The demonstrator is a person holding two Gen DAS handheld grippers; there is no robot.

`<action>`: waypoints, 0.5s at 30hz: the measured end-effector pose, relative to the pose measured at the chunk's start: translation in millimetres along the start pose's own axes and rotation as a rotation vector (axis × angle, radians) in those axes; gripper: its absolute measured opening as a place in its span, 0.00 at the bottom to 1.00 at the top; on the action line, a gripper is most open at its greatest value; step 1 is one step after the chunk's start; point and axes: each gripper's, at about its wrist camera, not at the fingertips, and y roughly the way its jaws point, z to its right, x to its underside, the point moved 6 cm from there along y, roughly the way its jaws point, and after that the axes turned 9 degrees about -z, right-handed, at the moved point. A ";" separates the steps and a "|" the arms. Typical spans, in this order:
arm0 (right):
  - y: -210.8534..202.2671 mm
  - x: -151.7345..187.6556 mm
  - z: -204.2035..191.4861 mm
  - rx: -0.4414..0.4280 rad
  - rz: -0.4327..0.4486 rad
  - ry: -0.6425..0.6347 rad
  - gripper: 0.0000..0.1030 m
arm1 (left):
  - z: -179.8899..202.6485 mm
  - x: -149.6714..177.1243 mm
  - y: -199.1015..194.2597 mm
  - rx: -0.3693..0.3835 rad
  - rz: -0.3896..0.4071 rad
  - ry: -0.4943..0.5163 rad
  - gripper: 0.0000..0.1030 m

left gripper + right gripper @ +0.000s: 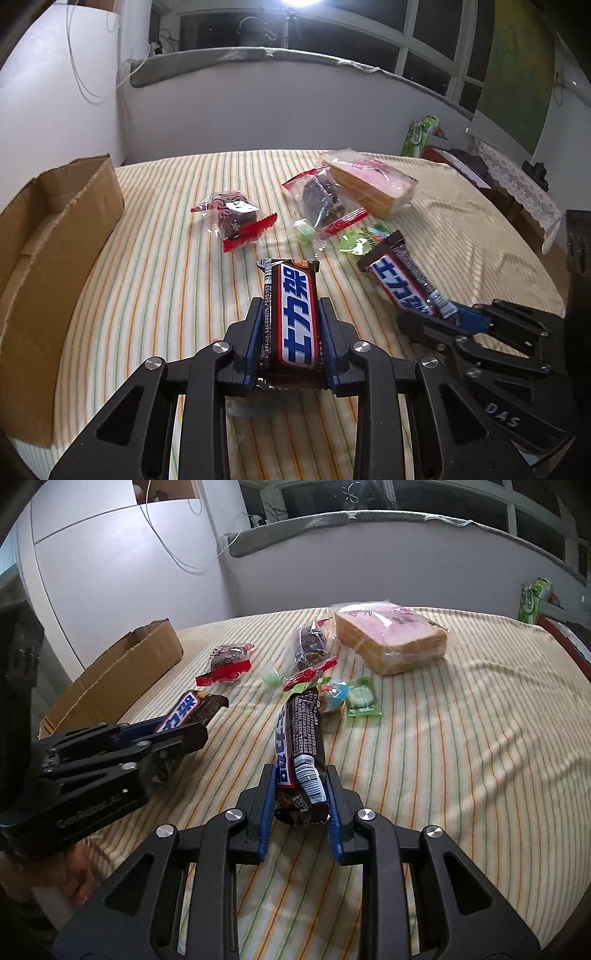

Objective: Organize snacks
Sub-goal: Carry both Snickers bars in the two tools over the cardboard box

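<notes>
Both jaws pinch chocolate bars: the left gripper point(291, 317) clamps one chocolate bar point(293, 314), the right gripper point(301, 794) the other bar point(301, 746), above the striped cloth point(443, 757). Cardboard box point(48, 251) sits far left.

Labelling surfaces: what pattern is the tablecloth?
Cream tablecloth with thin orange and green stripes; right wrist view.
</notes>
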 end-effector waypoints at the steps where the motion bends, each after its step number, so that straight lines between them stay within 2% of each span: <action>1: -5.8 -2.0 -0.9 0.007 0.012 0.000 0.25 | 0.0 -0.1 -2.6 0.003 0.001 -0.001 0.26; 3: -25.6 -8.7 -2.6 0.026 0.056 -0.001 0.25 | 2.5 -3.3 -16.4 0.007 0.028 0.002 0.26; 9: -107.5 -29.4 -20.5 0.089 0.216 -0.032 0.25 | 5.9 -20.9 -93.5 0.007 0.190 0.030 0.26; 12: -137.8 -30.5 -33.6 0.108 0.266 -0.044 0.25 | 6.5 -18.0 -130.0 0.007 0.261 0.042 0.26; 15: -157.8 -28.2 -43.9 0.128 0.290 -0.062 0.25 | 3.1 -11.8 -150.1 0.012 0.299 0.038 0.26</action>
